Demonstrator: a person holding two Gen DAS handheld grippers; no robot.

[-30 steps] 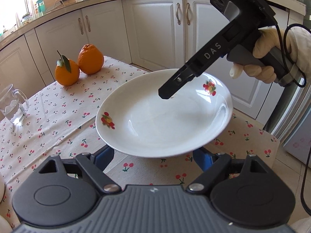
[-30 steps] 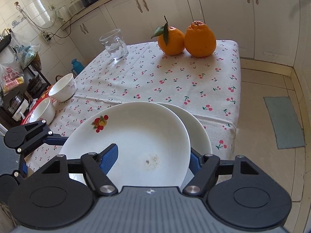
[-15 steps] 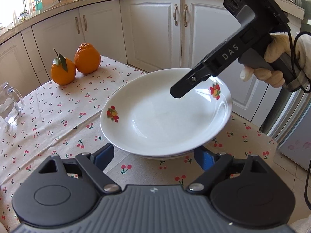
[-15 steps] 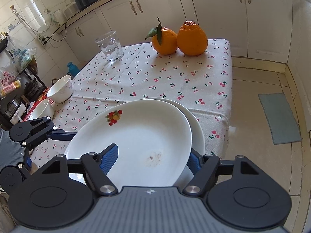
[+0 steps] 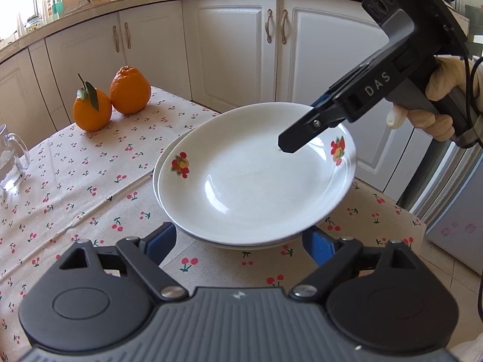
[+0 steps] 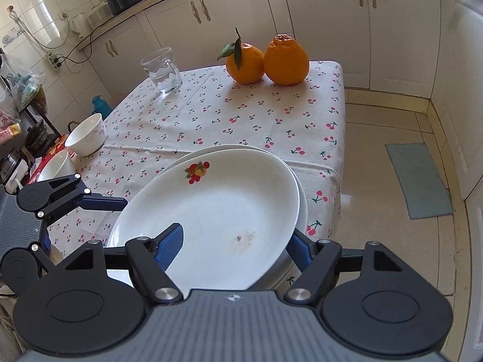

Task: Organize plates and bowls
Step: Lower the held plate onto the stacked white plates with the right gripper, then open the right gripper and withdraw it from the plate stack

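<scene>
Tablecloth (image 6: pixel 241 114), right gripper (image 6: pixel 234 246) astride top plate (image 6: pixel 217 211)

Bright daylight floods in from a window (image 5: pixel 18 6) far up and left of the left gripper (image 5: pixel 241 241), overexposed to white. Glare streaks the top plate (image 5: pixel 256 181). Both sharp fisheye views bend cabinets (image 6: pixel 332 15) at the edges.

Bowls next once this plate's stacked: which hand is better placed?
Left. The left tool is free: its jaws have just been opening, with the pads off the plates. In the right wrist view it sits nearest the bowls. The right tool is clamped on the top plate.
</scene>
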